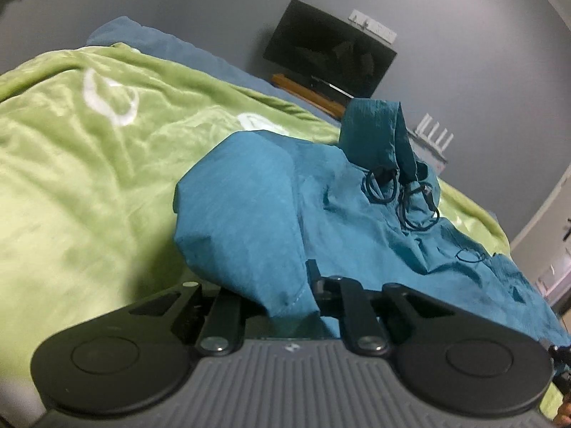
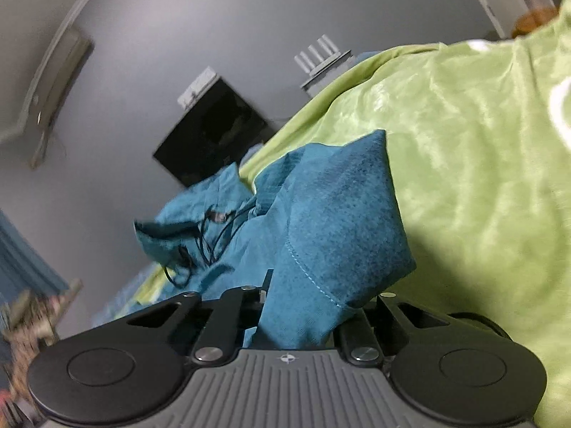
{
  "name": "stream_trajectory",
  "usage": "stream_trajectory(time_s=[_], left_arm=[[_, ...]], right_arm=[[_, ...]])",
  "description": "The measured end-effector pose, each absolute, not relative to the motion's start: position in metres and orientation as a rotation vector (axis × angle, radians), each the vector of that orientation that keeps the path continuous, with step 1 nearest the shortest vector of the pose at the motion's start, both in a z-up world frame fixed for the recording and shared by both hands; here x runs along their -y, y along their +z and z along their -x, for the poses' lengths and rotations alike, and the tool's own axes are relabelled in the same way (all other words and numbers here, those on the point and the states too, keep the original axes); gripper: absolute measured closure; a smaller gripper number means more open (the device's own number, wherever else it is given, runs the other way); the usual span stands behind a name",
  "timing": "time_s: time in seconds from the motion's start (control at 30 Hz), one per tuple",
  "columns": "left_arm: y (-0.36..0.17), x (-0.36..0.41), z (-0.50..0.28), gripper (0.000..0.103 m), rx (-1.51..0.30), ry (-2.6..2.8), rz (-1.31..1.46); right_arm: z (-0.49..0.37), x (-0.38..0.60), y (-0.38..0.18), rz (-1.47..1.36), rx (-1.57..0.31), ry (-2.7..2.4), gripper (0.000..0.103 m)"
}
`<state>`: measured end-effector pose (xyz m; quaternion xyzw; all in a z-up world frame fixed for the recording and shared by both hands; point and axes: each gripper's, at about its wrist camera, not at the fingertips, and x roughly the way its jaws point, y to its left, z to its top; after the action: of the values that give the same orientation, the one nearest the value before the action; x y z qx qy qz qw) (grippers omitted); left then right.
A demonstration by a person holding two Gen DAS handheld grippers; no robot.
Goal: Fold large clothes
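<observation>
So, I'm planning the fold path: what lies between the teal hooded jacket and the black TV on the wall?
In the left wrist view, green fleece blanket and blue bedding lie between the teal hooded jacket and the black TV.

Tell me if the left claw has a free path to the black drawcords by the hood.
Probably not now: the left claw is shut on the teal jacket. The drawcords lie uncovered ahead, but it must release first.
</observation>
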<state>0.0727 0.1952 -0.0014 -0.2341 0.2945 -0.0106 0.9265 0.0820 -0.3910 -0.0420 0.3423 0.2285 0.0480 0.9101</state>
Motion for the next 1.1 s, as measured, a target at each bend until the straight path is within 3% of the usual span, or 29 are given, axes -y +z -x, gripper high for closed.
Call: stream_trajectory(time_s=[0.07, 0.13, 0.2, 0.37, 0.47, 0.63, 0.7, 0.87, 1.1], left_arm=[[-0.001, -0.191, -0.054, 0.094, -0.632, -0.033, 0.461], [0.000, -0.187, -0.038, 0.092, -0.660, -0.040, 0.443], [0.001, -0.184, -0.027, 0.086, -0.675, -0.041, 0.430], [0.019, -0.192, 0.001, 0.053, -0.638, 0.187, 0.385], [0.032, -0.198, 0.019, 0.042, -0.550, 0.287, 0.372], [0.045, -0.171, 0.009, 0.031, -0.539, 0.153, 0.292], [0.045, -0.147, -0.001, 0.024, -0.540, 0.055, 0.242], [0.041, -0.077, -0.029, 0.017, -0.598, -0.158, 0.119], [0.002, 0.004, -0.061, 0.013, -0.706, -0.312, -0.070]], right_arm=[[-0.071, 0.395, -0.038, -0.678, -0.503, 0.093, 0.088], [-0.065, 0.403, -0.040, -0.661, -0.561, 0.050, 0.079], [-0.059, 0.410, -0.040, -0.611, -0.570, -0.043, 0.060], [-0.045, 0.429, -0.029, -0.582, -0.520, -0.205, 0.037], [-0.035, 0.421, -0.011, -0.431, -0.438, -0.294, 0.028], [-0.027, 0.396, 0.010, -0.348, -0.337, -0.148, 0.028], [-0.028, 0.376, 0.015, -0.305, -0.339, -0.052, 0.027], [-0.031, 0.312, 0.021, -0.140, -0.367, 0.182, 0.028], [-0.060, 0.251, -0.008, 0.040, -0.513, 0.338, 0.044]])
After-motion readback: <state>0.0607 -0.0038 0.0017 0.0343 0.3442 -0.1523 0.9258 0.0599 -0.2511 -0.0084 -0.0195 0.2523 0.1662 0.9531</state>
